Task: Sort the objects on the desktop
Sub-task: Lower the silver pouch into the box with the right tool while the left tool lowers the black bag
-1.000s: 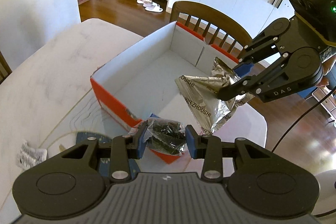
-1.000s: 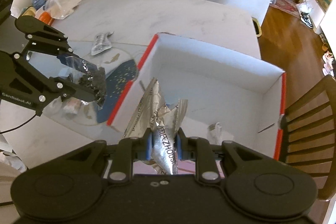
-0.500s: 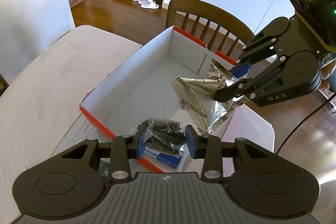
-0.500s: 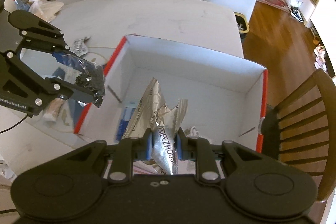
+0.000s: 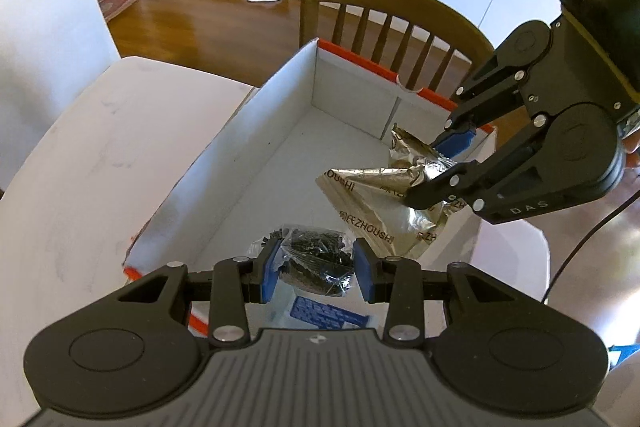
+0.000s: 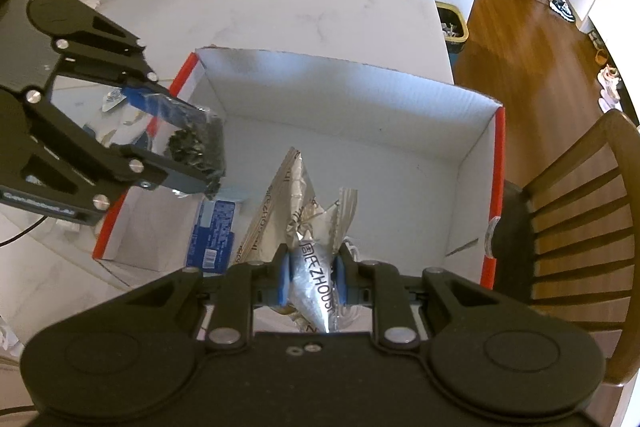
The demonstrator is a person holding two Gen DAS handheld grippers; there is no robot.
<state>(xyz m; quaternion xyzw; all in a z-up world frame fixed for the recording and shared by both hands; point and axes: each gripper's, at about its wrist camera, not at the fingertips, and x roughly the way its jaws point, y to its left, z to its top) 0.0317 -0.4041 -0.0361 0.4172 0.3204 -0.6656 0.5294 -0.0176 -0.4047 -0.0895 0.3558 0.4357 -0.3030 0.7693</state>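
1. Left wrist view: the left gripper (image 5: 316, 263) is clamped on a small clear bag of dark bits (image 5: 314, 261), held above the near end of the white cardboard box (image 5: 240, 131) with its red outer edge. Below the bag, on the box floor, lies a blue-labelled packet (image 5: 328, 313).
2. Same view, right side: the right gripper (image 5: 434, 171) pinches a crumpled silver foil packet (image 5: 372, 199) over the box's right part, its tail hanging towards the floor.
3. Right wrist view: the right gripper (image 6: 311, 277) is closed on the neck of the silver foil packet (image 6: 296, 187), which hangs over the middle of the box (image 6: 360, 99). The left gripper (image 6: 200, 155) comes in from the left with the bag of dark bits (image 6: 198, 151) just inside the left wall.
4. Risk, as I judge it: the two loads hang near each other, so lowering both at once could make the grippers collide. Released from this height, the thin bag might snag on a pad, and the light foil might catch the near right wall, which its tail hangs beside.
5. Against a second ago: both grippers have advanced further over the box. The bag then hung at the red near rim, outside the box; now it is clearly inside the opening. Both grips are unchanged.
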